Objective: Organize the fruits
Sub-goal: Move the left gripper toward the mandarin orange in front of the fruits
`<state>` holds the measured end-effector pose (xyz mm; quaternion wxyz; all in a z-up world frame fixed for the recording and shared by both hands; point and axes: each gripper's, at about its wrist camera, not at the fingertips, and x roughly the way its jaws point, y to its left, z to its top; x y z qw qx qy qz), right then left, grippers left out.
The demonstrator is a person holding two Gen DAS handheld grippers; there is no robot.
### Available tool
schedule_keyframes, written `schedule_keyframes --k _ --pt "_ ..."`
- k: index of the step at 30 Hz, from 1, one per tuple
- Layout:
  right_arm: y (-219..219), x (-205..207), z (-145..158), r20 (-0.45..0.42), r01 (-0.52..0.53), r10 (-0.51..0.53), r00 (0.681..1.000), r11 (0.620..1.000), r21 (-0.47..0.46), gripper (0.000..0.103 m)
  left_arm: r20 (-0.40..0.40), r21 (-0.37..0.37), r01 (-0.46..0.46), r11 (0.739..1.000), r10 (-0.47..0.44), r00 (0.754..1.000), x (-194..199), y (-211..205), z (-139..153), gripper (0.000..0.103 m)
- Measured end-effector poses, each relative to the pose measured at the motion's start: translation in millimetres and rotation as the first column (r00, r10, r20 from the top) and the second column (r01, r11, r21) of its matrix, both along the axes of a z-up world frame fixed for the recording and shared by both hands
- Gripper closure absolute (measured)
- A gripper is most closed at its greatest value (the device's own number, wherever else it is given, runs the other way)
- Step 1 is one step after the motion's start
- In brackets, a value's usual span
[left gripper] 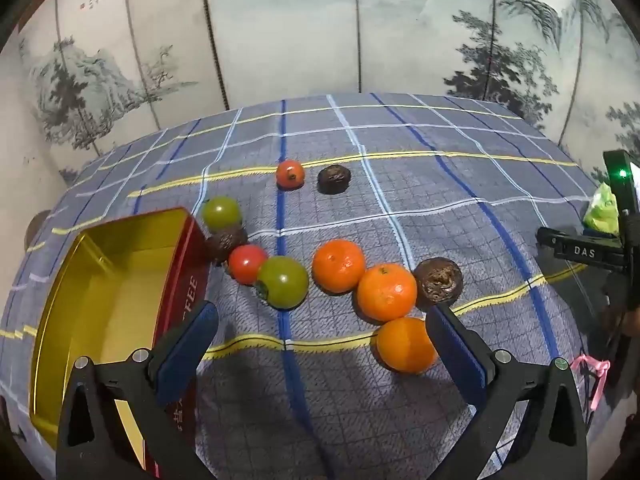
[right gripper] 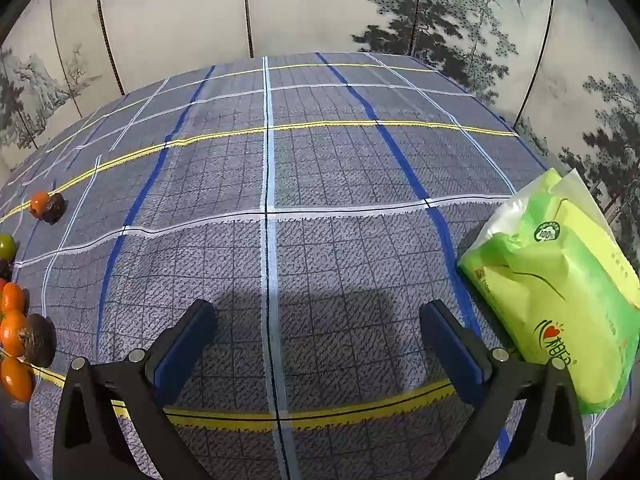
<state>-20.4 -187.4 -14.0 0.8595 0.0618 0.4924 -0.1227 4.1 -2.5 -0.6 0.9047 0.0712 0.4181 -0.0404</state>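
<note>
Both the left tongs (left gripper: 322, 326) and right tongs (right gripper: 318, 322) gape apart, empty. Ahead of the left tongs on the plaid-clothed desk (left gripper: 400, 200) lie three round oranges (left gripper: 386, 291), two red tomatoes (left gripper: 247, 264), two green tomatoes (left gripper: 282, 282) and three wrinkled dark fruits (left gripper: 439, 281); the empty gold-lined red tin (left gripper: 120, 280) sits left, a green tissue pack (right gripper: 560, 292) right of the right tongs.

Mixed fruits (left gripper: 338, 266) scattered beside empty red tin (left gripper: 120, 280)
</note>
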Motion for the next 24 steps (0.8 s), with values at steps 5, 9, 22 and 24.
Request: schedule_keyframes --k 5,9,22,24 --pt "0.3 -2.2 0.4 -0.002 0.012 -0.012 1.0 1.0 0.002 0.0 0.004 -0.072 -0.006 0.997 0.007 1.0 3.1 8.5 -10.7 0.0" --pt "3.8 -3.2 0.7 -0.002 0.021 -0.021 1.0 1.0 -0.004 0.001 0.005 -0.073 0.026 0.997 -0.026 1.0 0.5 8.1 -11.4 0.0" --pt "3.2 -3.0 0.6 0.0 0.025 -0.025 1.0 1.0 -0.001 0.0 -0.026 -0.136 0.108 0.985 -0.113 0.993 -0.6 -2.1 -19.0 0.002" --pt "3.1 -3.1 0.6 0.0 0.025 -0.025 1.0 1.0 -0.001 0.0 -0.044 -0.139 0.107 0.984 -0.114 0.993 1.4 -2.2 -20.2 0.002"
